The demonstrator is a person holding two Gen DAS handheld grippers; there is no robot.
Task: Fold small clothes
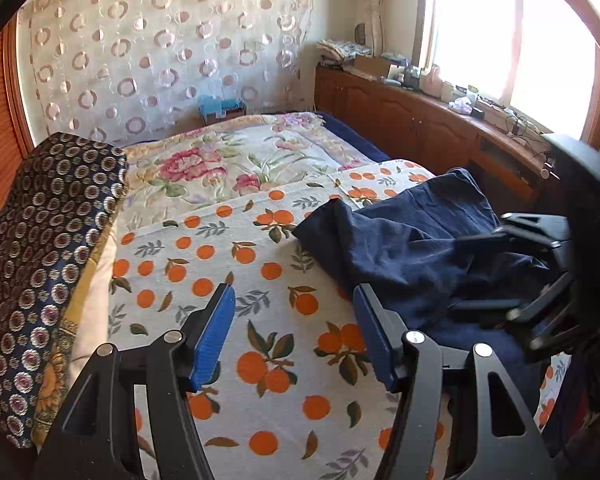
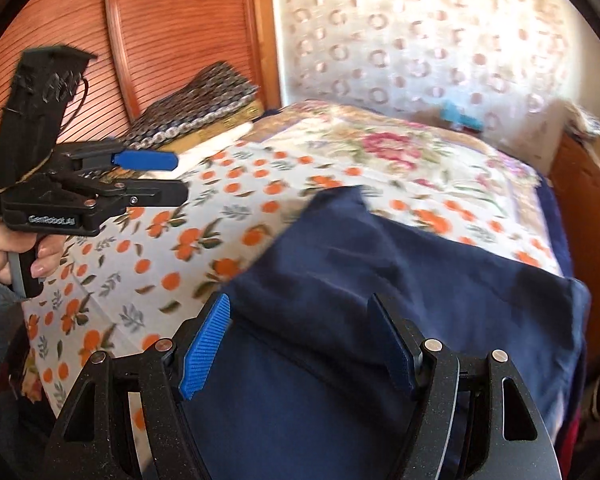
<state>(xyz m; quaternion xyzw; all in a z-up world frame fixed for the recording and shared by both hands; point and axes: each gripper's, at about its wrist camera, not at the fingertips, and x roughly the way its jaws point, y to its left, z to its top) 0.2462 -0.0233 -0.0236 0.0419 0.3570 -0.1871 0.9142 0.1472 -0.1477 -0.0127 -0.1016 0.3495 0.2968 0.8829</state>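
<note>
Your left gripper (image 1: 294,332) is over the bed, jaws apart with nothing between them, just the orange-print sheet (image 1: 220,264) showing through the gap. You can see it from the other camera too (image 2: 178,178), off to the left with your hand (image 2: 16,256) wrapped round the handle, blue pad (image 2: 146,160) on top and both fingers clear of everything. The navy garment (image 1: 412,240) lies rumpled on the sheet to the right of that gripper, one edge just beside its right finger; can't tell if it actually touches. Your right gripper (image 2: 304,344) sits over the same garment (image 2: 380,264), jaws standing wide with the cloth filling the view between them, but the pads aren't pressing on it as far as the picture shows, so it's open over the fabric rather than holding it. That view is a bit smeared. Further up the bed there's a floral quilt (image 1: 236,160), and a dark patterned cushion (image 1: 48,248) sits at the left edge by the wooden panel. A low wooden cabinet (image 1: 400,116) runs under the bright window on the right, cluttered on top.
</note>
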